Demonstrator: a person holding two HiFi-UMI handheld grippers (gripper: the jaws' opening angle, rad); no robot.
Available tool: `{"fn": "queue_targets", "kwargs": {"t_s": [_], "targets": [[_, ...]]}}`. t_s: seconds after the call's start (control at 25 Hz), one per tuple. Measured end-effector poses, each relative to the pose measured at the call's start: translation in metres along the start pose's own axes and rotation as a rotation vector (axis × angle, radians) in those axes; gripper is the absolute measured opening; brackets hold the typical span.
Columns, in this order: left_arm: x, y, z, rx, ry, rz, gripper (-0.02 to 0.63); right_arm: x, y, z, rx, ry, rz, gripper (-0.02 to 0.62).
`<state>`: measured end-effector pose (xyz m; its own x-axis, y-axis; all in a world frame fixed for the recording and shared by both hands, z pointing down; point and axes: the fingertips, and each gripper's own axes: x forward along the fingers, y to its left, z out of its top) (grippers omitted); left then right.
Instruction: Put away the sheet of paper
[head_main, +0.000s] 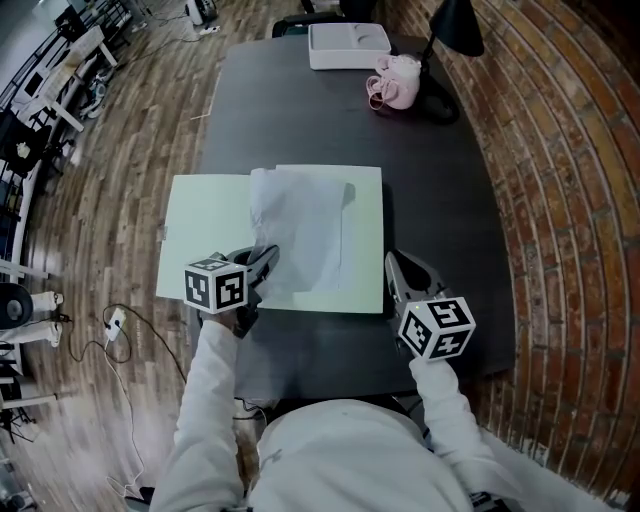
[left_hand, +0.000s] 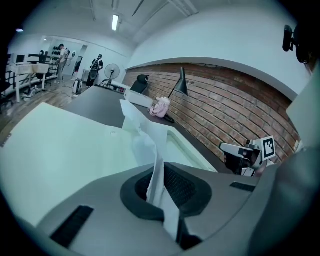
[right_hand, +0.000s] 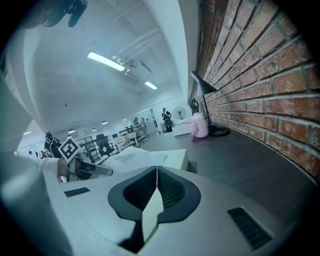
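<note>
A white, creased sheet of paper (head_main: 305, 225) lies on an open pale green folder (head_main: 205, 235) on the dark table (head_main: 440, 200). My left gripper (head_main: 262, 268) is shut on the sheet's near left corner, and the paper (left_hand: 150, 145) rises bent from between its jaws (left_hand: 159, 186) over the folder (left_hand: 60, 145). My right gripper (head_main: 403, 280) hovers just right of the folder's near right corner, with its jaws (right_hand: 156, 172) shut on nothing. From the right gripper view the paper (right_hand: 132, 159) and the left gripper (right_hand: 95, 171) show to the left.
A white tray (head_main: 348, 45), a pink object (head_main: 396, 80) and a black desk lamp (head_main: 455, 28) stand at the table's far end. A brick wall (head_main: 560, 200) runs along the right side. Cables lie on the wooden floor (head_main: 115, 325) at the left.
</note>
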<state>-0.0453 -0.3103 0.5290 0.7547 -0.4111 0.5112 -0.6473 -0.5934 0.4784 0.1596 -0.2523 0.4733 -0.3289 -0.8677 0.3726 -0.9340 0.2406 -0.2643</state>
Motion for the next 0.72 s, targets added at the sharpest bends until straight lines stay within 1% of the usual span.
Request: {"fn": "queue_targets", "kwargs": {"t_s": [0.2,0.44,0.6,0.72], "targets": [[0.003,0.014,-0.010,-0.025,0.038,0.031,0.017,0.007,0.004,-0.002,0.007,0.006,0.017,0.028],[0.010,0.025,-0.019,-0.060,0.079,0.042,0.017,0.013,0.007,-0.002,0.007,0.019,0.026,0.028],[0.010,0.029,-0.019,-0.066,0.087,0.041,0.017,0.016,0.009,0.001,0.010,0.020,0.019,0.028],[0.012,0.034,-0.021,-0.101,0.089,0.044,0.017,0.019,0.009,0.001,0.010,0.025,0.012,0.028]]}}
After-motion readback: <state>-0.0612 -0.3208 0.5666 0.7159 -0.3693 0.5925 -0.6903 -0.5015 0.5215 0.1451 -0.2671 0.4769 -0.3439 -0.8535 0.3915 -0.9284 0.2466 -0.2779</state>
